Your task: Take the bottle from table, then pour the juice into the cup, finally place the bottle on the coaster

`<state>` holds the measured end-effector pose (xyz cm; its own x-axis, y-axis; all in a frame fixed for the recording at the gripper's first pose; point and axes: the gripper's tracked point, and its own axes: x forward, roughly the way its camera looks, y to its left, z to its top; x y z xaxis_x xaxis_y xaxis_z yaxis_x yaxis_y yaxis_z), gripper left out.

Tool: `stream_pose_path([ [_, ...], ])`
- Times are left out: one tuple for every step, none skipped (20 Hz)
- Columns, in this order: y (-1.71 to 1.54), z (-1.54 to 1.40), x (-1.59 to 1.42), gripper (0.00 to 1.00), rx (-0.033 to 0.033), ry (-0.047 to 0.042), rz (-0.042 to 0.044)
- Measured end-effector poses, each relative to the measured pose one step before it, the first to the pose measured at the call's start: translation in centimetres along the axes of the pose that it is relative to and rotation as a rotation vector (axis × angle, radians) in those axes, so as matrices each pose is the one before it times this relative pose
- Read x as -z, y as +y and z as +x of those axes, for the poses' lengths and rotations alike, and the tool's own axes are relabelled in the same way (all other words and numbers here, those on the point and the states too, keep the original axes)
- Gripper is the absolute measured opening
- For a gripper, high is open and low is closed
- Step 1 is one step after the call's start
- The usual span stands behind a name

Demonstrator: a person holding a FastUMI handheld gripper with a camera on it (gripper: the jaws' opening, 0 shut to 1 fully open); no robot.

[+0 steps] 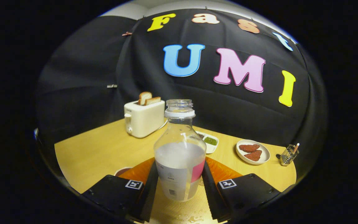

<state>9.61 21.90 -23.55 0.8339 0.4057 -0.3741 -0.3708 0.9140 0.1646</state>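
I have the tool point(179, 182) closed narrow on the bottle point(179, 149), both fingers point(149, 186) pressing its lower sides. Under it lies the wooden table point(98, 152), with a toaster point(144, 119), a small dish point(210, 142) and a plate point(253, 152) beyond. The bottle stands upright, open mouth up, about half full of pale liquid.
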Motion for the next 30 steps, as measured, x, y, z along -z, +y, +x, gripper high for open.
stream_pose_path([
  [-0.957, 0.475, -0.553, 0.73, 0.01451, -0.02071, 0.00824],
  [-0.683, 0.587, -0.404, 0.73, 0.00921, -0.01757, 0.01466],
  [-0.816, 0.521, -0.485, 0.73, 0.01468, -0.01957, 0.01383],
  [-0.859, 0.649, -0.364, 0.73, 0.01662, -0.02177, 0.01271],
  [-1.033, 0.608, -0.189, 0.73, 0.02358, -0.01493, 0.00949],
  [-0.906, 0.732, 0.136, 0.73, 0.02279, -0.00682, 0.00893],
  [-0.675, 0.659, 0.349, 0.73, 0.02128, -0.00268, 0.00801],
  [-0.515, 0.706, 0.478, 0.73, 0.01492, 0.00514, 0.00559],
  [-0.312, 0.571, 0.643, 0.73, 0.00631, 0.00206, 0.00855],
  [-0.188, 0.616, 0.612, 0.73, 0.00326, 0.00043, 0.01136],
  [-0.392, 0.543, 0.621, 0.73, 0.01299, -0.00221, 0.01032],
  [-0.497, 0.576, 0.611, 0.73, 0.0169, 0.00009, 0.00268],
  [-0.423, 0.352, 0.579, 0.73, 0.01479, 0.00115, -0.00131],
  [-0.271, 0.477, 0.649, 0.73, 0.00903, 0.00414, -0.00794],
  [-0.145, 0.218, 0.496, 0.73, 0.00372, 0.00444, -0.01066],
  [-0.171, 0.291, 0.51, 0.73, 0.00014, 0.00472, -0.008],
  [-0.104, 0.211, 0.481, 0.73, 0.0029, 0.00362, -0.00287],
  [-0.212, 0.269, 0.378, 0.74, 0.00308, 0.00415, 0.00257],
  [-0.009, 0.183, 0.239, 0.74, 0.00299, 0.00104, 0.00503],
  [-0.032, 0.178, 0.155, 0.74, 0.00128, 0.00101, 0.00551],
  [-0.019, 0.04, 0.103, 0.74, -0.00001, -0.00057, 0.00751],
  [0.095, 0.02, 0.028, 0.74, 0.00125, -0.00083, 0.00334],
  [0.029, 0.011, 0.125, 0.74, -0.00064, 0.00119, 0.00288],
  [-0.049, 0.038, 0.146, 0.75, 0.00283, 0.003, 0.00207],
  [-0.103, -0.002, 0.24, 0.75, 0.00397, 0.00481, 0.00064],
  [-0.09, 0.069, 0.223, 0.75, 0.0047, 0.00415, 0.00332],
  [-0.045, -0.055, 0.216, 0.75, 0.00292, 0.0043, 0.00313],
  [-0.107, 0.032, 0.116, 0.75, 0.00491, 0.00233, 0.00125],
  [-0.037, -0.005, 0.155, 0.75, 0.00188, 0.00071, -0.00062],
  [0.03, 0.06, 0.108, 0.75, 0.00003, 0.00229, -0.00255],
])
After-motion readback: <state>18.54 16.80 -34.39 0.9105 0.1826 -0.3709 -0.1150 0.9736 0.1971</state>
